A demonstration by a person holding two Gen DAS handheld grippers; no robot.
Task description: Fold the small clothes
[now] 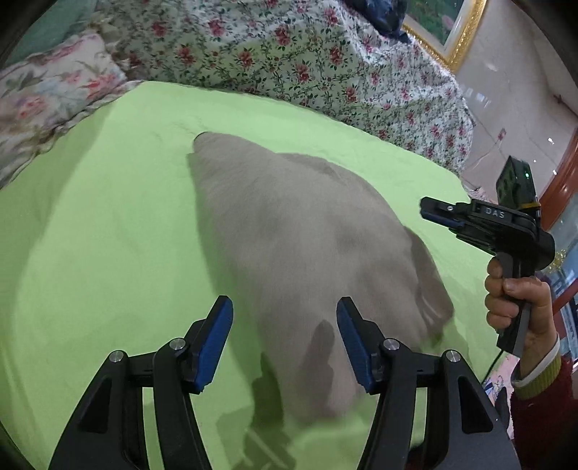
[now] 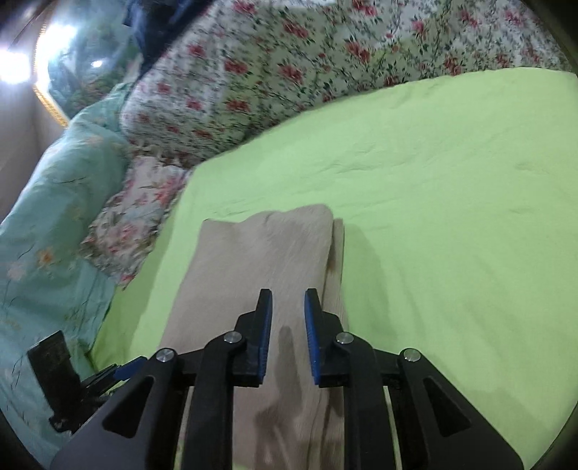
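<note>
A beige folded garment [image 1: 296, 246] lies on the light green sheet [image 1: 90, 253]. My left gripper [image 1: 285, 307] hovers open over its near end and holds nothing. The right gripper [image 1: 433, 213] shows at the right edge of the left wrist view, held in a hand above the sheet beyond the garment's right edge. In the right wrist view the garment [image 2: 260, 260] lies as a long strip with a folded layer along its right side. My right gripper [image 2: 287, 300] is above it, jaws a small way apart, with nothing between them.
A floral quilt [image 1: 289, 54] is piled along the far side of the green sheet. A floral pillow [image 1: 50, 94] and a teal duvet [image 2: 47, 217] lie to the left. A gold-framed picture [image 1: 448, 32] hangs on the wall behind.
</note>
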